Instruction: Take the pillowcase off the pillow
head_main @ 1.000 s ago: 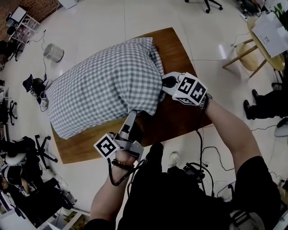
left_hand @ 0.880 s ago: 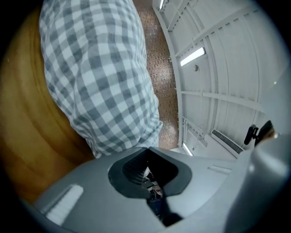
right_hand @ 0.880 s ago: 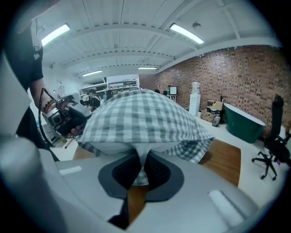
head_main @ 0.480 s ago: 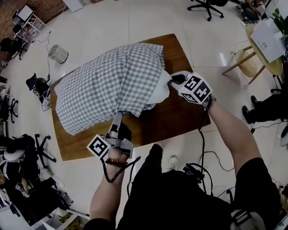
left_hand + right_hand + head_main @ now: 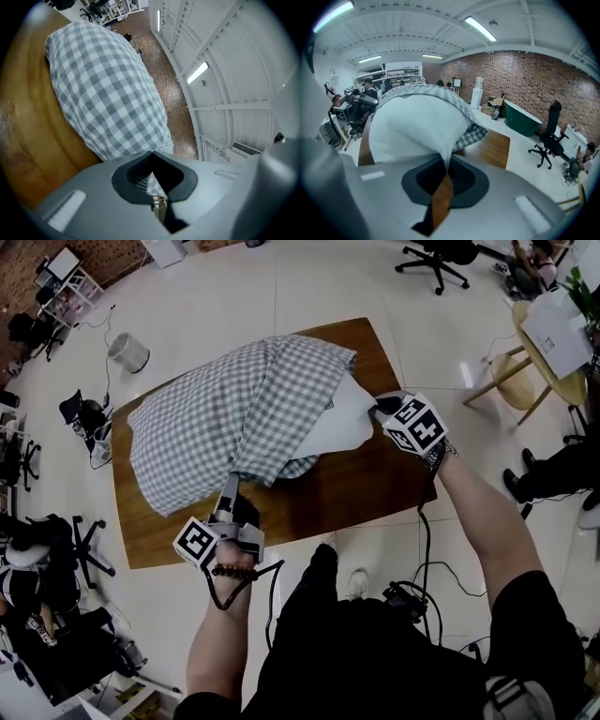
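Note:
A grey-and-white checked pillowcase (image 5: 225,418) covers most of a pillow on the wooden table (image 5: 366,474). The bare white pillow (image 5: 342,418) sticks out of the case's open end at the right. My left gripper (image 5: 232,482) is shut on the pillowcase's near edge, and the left gripper view shows checked cloth (image 5: 103,93) pinched in the left gripper (image 5: 151,176). My right gripper (image 5: 378,407) is shut on the white pillow's corner. In the right gripper view the pillow (image 5: 417,126) runs into the right gripper (image 5: 444,171), with the case's hem (image 5: 473,133) behind it.
A waste bin (image 5: 128,352) stands on the floor at the far left. An office chair (image 5: 436,251) is at the top and a round table (image 5: 553,324) with a stool at the right. A person's legs (image 5: 562,456) are at the right edge. Cables lie on the floor.
The left gripper has drawn the pillowcase leftward and toward me. The right gripper has moved right with the pillow corner. More white pillow now shows out of the case.

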Motion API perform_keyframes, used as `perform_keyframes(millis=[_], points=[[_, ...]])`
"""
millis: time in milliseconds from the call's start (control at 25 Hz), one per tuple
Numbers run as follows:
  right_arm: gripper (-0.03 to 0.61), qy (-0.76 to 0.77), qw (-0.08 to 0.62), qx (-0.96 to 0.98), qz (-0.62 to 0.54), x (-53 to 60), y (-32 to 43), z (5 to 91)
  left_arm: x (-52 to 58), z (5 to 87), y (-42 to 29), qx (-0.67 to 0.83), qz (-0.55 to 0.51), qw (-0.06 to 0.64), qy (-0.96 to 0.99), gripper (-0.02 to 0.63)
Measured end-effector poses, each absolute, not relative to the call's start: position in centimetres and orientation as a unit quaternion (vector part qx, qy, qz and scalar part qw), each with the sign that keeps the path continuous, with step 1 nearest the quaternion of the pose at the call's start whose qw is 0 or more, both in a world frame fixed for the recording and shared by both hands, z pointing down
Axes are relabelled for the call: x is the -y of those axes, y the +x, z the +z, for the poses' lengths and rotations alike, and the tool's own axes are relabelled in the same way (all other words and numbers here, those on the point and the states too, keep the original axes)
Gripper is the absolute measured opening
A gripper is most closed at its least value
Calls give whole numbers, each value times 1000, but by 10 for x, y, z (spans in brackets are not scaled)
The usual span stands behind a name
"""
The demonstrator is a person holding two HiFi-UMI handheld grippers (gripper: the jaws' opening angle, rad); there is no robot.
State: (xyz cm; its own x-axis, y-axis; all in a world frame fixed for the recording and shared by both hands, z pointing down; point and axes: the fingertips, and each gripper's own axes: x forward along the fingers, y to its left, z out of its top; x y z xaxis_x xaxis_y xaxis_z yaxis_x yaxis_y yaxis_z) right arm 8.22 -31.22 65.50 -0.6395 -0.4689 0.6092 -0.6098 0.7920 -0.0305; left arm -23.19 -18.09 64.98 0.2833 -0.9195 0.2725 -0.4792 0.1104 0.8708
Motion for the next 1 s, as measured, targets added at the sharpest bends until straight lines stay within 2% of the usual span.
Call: perform_keyframes(millis=[400, 520, 600, 720, 1000], points=[[15, 306, 310, 888, 143, 295, 82, 678, 176, 654, -218, 532, -244, 519, 623, 5], [40, 301, 317, 890, 130, 287, 78, 682, 171, 646, -199, 513, -243, 530, 629, 7], [76, 296, 330, 888, 126, 283, 77, 683, 170, 638, -190, 499, -243, 529, 641, 41], [126, 290, 348, 882, 126, 274, 85, 683, 177, 617, -171, 442, -278, 503, 688, 129], [138, 299, 341, 885, 108, 229, 106, 652, 134, 577, -147, 428, -252, 474, 727, 155]])
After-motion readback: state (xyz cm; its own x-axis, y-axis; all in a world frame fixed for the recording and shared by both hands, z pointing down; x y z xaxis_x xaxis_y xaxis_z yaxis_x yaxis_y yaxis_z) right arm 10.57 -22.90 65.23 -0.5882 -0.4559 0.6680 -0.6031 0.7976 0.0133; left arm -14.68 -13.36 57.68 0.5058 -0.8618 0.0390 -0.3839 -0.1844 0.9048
